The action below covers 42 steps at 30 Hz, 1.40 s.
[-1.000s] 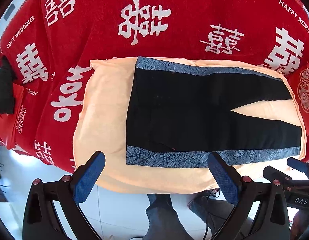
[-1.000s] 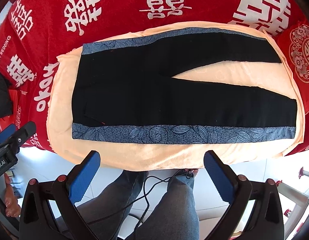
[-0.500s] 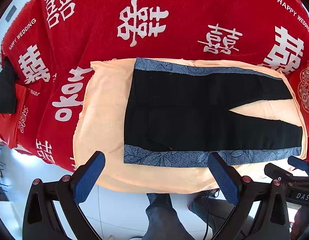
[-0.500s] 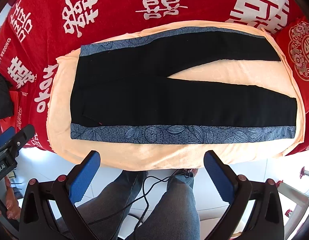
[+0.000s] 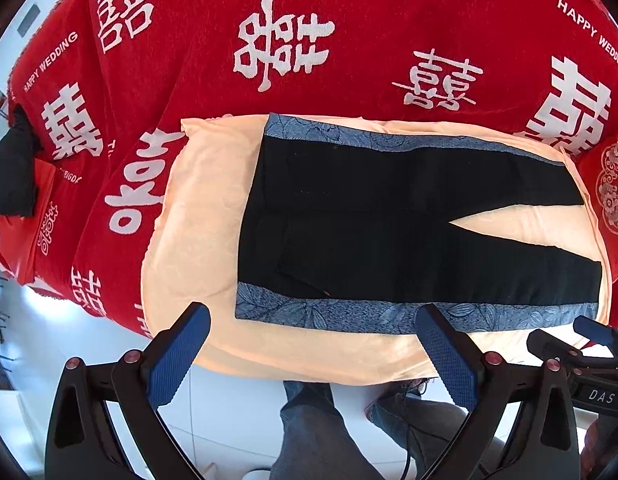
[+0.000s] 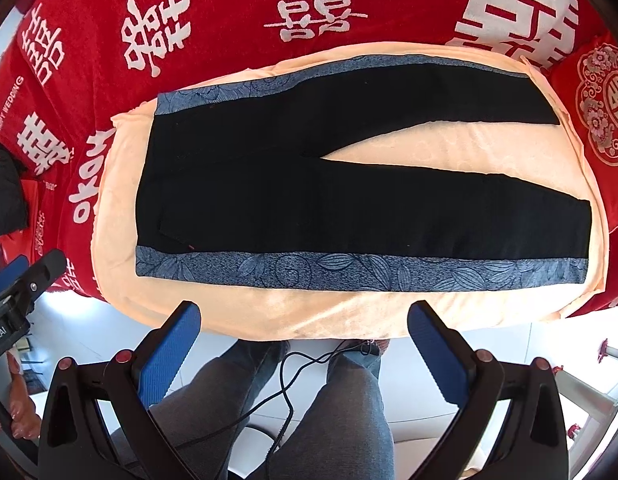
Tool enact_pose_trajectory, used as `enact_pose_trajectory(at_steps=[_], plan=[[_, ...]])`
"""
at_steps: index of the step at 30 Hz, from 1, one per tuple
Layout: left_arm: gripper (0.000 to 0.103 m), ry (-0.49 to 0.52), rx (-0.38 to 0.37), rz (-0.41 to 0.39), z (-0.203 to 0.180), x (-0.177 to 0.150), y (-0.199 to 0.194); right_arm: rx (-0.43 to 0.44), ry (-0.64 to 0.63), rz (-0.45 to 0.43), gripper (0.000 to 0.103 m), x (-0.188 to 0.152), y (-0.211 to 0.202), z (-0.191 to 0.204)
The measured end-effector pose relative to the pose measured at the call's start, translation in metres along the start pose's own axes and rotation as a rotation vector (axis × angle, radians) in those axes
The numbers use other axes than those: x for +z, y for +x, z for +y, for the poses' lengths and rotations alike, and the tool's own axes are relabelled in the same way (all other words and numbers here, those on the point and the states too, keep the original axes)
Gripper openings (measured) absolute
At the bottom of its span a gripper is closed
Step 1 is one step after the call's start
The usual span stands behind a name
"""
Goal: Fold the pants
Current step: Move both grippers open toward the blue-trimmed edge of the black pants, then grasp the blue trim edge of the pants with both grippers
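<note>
Both claws (image 5: 311,344) (image 6: 305,340) gape wide above unfolded pants (image 6: 309,176) on peach towel (image 6: 269,308), red cloth (image 6: 229,12) beneath.

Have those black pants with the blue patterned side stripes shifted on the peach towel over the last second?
No. The black pants with blue patterned stripes lie spread on the peach towel as before; only the cameras drifted slightly.

We hold the left gripper (image 5: 313,344) and right gripper (image 6: 305,340) low in frame, jaws spread wide, empty.
</note>
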<state>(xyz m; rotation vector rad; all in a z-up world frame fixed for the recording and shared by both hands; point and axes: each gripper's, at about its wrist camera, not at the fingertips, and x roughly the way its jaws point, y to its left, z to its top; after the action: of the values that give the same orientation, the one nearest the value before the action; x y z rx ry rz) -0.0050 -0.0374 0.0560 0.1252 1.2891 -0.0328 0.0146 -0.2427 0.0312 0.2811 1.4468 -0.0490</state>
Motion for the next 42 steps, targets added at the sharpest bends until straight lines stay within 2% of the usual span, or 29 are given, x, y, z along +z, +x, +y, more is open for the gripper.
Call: enact_pose_trajectory(at_steps=[11, 18, 23, 29, 35, 40, 42], plan=[[0.103, -0.081, 0.009, 0.080, -0.028, -0.039, 0.006, 0.011, -0.052, 0.043, 0.103, -0.018, -0.001, -0.037], [0.103, -0.072, 0.002, 0.100, -0.029, -0.038, 0.018, 0.017, -0.025, 0.056, 0.103, -0.015, 0.005, -0.046], [0.103, -0.053, -0.030, 0.118, -0.018, -0.028, 0.047, -0.007, 0.001, 0.046, 0.103, -0.008, 0.019, -0.040], [0.103, -0.014, -0.055, 0.132, -0.006, -0.023, 0.086, -0.047, 0.015, 0.056, 0.103, -0.001, 0.054, -0.027], [0.103, -0.038, -0.076, 0.153, 0.008, -0.026, 0.124, -0.080, -0.013, 0.062, 0.103, 0.001, 0.087, -0.014], [0.103, -0.098, -0.132, 0.136, 0.022, -0.030, 0.147, -0.028, -0.008, 0.063, 0.103, 0.001, 0.105, -0.010], [0.103, -0.118, -0.171, 0.117, 0.027, -0.031, 0.154, 0.060, 0.023, 0.044, 0.103, 0.002, 0.110, -0.013]])
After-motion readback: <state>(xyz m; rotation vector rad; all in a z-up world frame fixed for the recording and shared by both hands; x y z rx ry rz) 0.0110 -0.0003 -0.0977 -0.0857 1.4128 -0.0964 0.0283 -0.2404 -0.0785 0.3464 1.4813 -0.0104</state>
